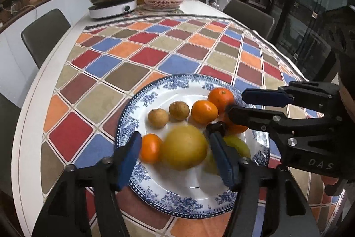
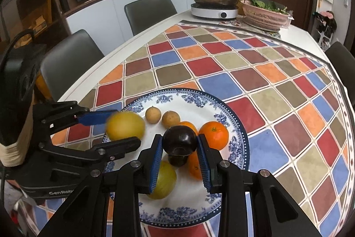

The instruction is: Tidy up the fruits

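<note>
Fruit over blue-and-white plate

Left gripper (image 1: 174, 154) jaws spread, blurred yellow fruit (image 1: 184, 147) between them but pads clear of it, over plate (image 1: 177, 208). Right gripper (image 2: 180, 159) clenched on dark purple fruit (image 2: 180, 140) above plate. Oranges (image 2: 213, 134), two brown fruits (image 1: 179, 110), green fruit (image 2: 164, 180) lie on plate.

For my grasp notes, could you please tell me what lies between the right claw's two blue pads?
A dark purple fruit, pinched by the right claw above the plate; the right wrist view shows it.
</note>
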Demonstrator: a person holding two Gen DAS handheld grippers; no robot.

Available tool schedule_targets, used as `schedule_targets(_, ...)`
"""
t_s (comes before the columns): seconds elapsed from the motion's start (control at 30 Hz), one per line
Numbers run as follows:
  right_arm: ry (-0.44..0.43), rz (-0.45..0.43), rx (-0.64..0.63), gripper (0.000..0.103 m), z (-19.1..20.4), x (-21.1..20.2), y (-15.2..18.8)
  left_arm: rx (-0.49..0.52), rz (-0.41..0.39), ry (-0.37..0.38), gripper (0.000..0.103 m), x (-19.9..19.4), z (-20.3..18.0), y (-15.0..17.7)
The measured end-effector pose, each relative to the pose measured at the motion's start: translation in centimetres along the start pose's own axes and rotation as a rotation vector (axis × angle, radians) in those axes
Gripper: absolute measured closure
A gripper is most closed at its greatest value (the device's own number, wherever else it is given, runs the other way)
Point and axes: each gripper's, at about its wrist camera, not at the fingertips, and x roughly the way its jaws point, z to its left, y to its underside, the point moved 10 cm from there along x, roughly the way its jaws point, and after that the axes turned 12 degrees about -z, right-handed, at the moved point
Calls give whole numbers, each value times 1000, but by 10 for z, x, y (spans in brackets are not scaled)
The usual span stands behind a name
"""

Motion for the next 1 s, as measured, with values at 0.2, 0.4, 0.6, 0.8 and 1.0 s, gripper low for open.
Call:
schedule_targets(0.2,28,-27,2,67,-3,-11,-2,-13,-16,-54,39,-17,6,0)
schedule_targets(0.4,68,-66,-25,61,-1,-37,-2,1,-55,-117,39,-48,3,-4)
schedule_targets(0.6,76,-106,2,53,6,-70,0,-15,-92,-152,37,-81,-7,-6)
schedule_targets(0.8,90,-129,11,53,13,-101,8,-34,-138,-179,33,-112,-18,-2)
schedule_targets(1.0,116,-166,20,47,18,-135,18,-43,-185,-206,27,-142,-31,2)
